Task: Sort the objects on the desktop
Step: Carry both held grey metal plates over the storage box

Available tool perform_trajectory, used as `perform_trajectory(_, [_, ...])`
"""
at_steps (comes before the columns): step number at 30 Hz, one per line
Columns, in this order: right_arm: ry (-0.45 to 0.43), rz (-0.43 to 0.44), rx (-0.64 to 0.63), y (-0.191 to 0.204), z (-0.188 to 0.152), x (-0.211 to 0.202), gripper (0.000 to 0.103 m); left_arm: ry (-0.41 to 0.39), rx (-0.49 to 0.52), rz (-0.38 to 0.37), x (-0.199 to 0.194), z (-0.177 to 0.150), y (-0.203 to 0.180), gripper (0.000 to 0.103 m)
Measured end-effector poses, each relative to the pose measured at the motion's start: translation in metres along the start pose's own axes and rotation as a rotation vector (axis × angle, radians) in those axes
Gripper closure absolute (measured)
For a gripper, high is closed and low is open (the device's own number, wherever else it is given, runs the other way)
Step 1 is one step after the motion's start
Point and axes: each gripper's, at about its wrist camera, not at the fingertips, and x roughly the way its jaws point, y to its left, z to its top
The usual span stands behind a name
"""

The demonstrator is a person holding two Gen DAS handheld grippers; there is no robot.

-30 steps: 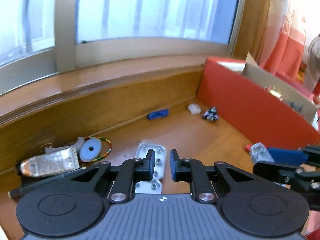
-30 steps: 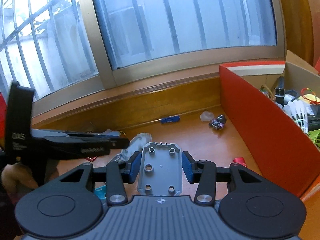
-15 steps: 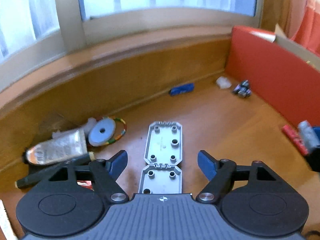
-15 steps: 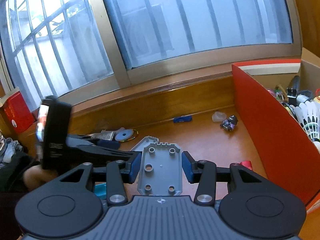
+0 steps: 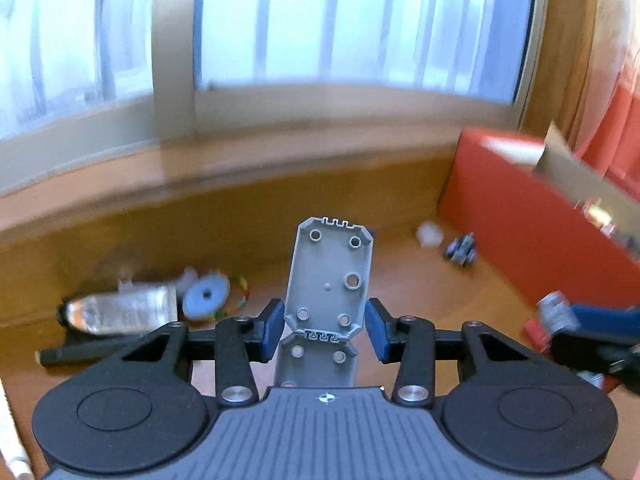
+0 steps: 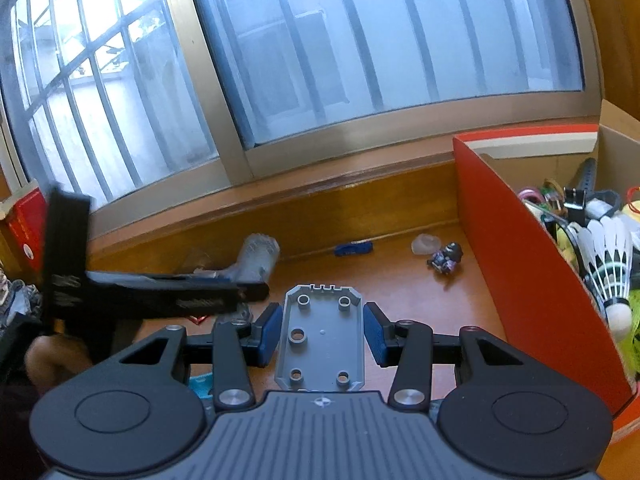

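Left gripper (image 5: 326, 330): blue pads pinch a grey plastic plate (image 5: 330, 276) by its two long edges. The plate stands up ahead of the fingers, tilted away, notched end uppermost. A second grey piece (image 5: 316, 360), joined at a toothed seam, hangs below the pads toward the gripper body.

Right gripper (image 6: 322, 334): pads sit on either side of another grey plate (image 6: 322, 340), close against its long edges; the plate lies flat between the fingers, notched end forward. Contact appears made, though the left pad's edge shows a thin gap.

Surroundings, left wrist view, blurred: ahead and left of the left gripper, on the wooden tabletop (image 5: 400, 280), lie a silver tube (image 5: 120, 308) and a blue disc (image 5: 206, 294). Ahead and right stand a red box (image 5: 540, 228) and a small dark toy (image 5: 462, 248) just beside its wall.

Right wrist view: the red box (image 6: 520, 248) is to the right of the right gripper, holding a white shuttlecock (image 6: 610, 264) among mixed items. A blue clip (image 6: 354, 248) lies far ahead against the wall.
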Motion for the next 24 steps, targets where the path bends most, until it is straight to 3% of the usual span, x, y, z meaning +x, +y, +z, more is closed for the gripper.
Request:
perform_trajectory(6, [-0.038,0.054,-0.009,-0.009,0.016,-0.016,0.056,-0.129,-0.019,-0.022,-0.039,0.028,-0.026,0.059])
perform_trajectory(12, [-0.098,0.101,-0.053,-0.03,0.036,-0.041,0.056,-0.212,0.0,-0.052,-0.052,0.053,-0.072,0.059])
perform_trajectory(24, [-0.16,0.12,-0.058,-0.116,0.067,-0.08,0.056,-0.258,0.034,-0.098,-0.021,0.09,-0.174,0.059])
